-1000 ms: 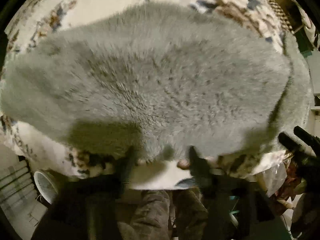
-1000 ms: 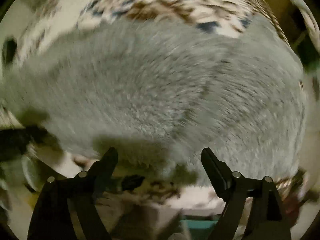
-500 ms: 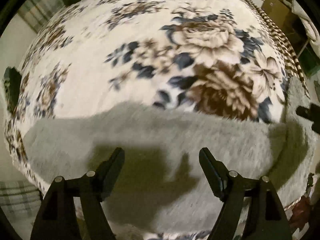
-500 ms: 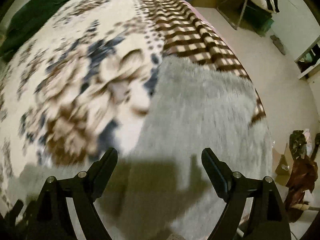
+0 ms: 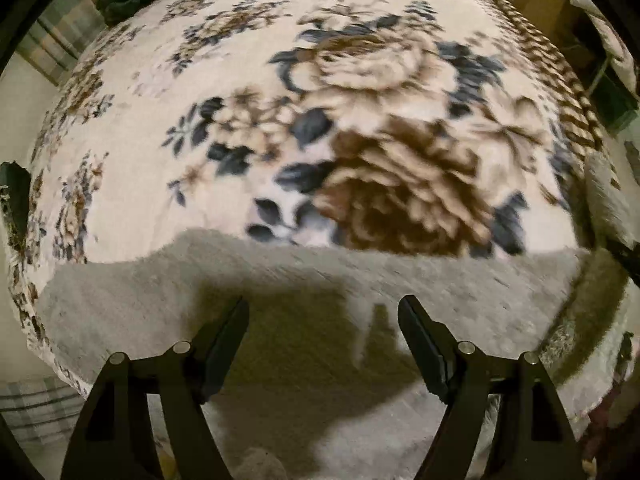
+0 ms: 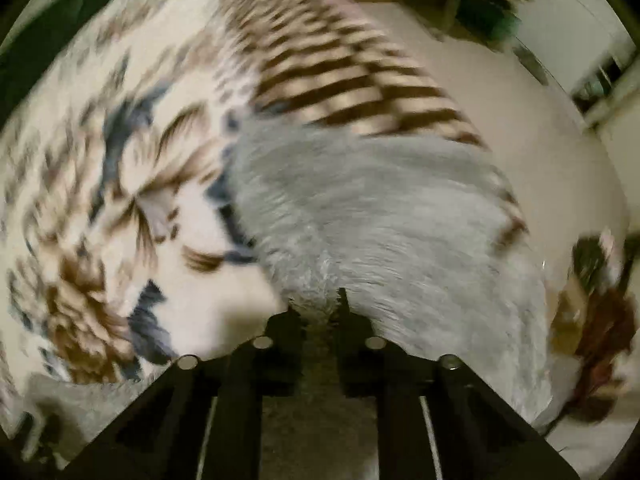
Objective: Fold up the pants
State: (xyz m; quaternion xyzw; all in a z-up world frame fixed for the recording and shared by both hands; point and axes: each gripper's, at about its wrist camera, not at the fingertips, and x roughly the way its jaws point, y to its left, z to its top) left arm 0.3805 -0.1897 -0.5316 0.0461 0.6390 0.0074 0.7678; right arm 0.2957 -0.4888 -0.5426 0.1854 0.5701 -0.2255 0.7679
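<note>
The fluffy gray pants (image 5: 280, 292) are lying on a flowery blanket (image 5: 320, 120) on the bed, near its front edge. The left gripper (image 5: 323, 344) is hanging just above the pants with its two fingers wide apart, holding nothing. The right gripper (image 6: 319, 305) is pinching a bit of the gray pants (image 6: 380, 208) between its fingers, which are squeezed close together. The right view is blurry.

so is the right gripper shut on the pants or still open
Shut on the grey fleece pants: the right gripper has its fingers drawn together with a tuft of fleece pinched between them. The left gripper is open above the fabric.
</note>
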